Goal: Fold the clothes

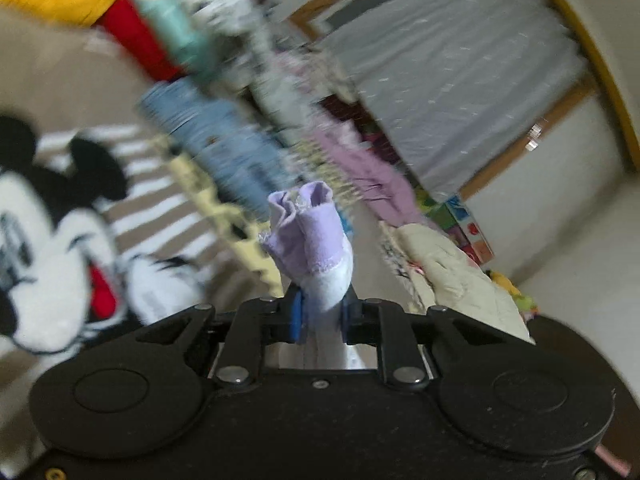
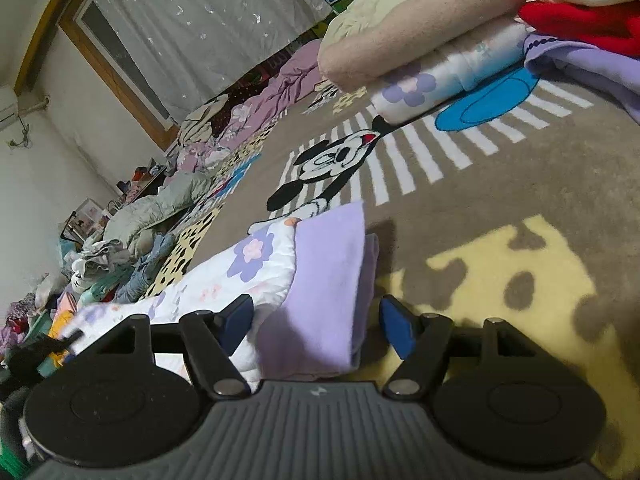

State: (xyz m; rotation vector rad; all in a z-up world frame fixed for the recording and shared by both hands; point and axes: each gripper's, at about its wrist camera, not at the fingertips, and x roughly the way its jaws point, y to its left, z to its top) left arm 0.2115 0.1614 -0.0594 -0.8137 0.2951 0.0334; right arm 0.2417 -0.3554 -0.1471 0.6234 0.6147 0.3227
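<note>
In the left wrist view my left gripper (image 1: 322, 312) is shut on a bunched lilac and white garment (image 1: 310, 240), which sticks up between the blue pads (image 1: 296, 316); the view is blurred by motion. In the right wrist view my right gripper (image 2: 316, 320) is open, its blue pads (image 2: 396, 332) on either side of the lilac edge of a garment (image 2: 328, 292) with a white flowered side (image 2: 224, 280). The garment lies flat on the Mickey Mouse carpet (image 2: 480, 208).
A row of loose clothes (image 1: 224, 136) lies along the carpet's edge by the curtained window (image 1: 460, 80). Folded clothes (image 2: 440, 40) are stacked at the carpet's far right: pink, flowered white, red and lilac. Heaps of clothes (image 2: 152, 216) line the left side.
</note>
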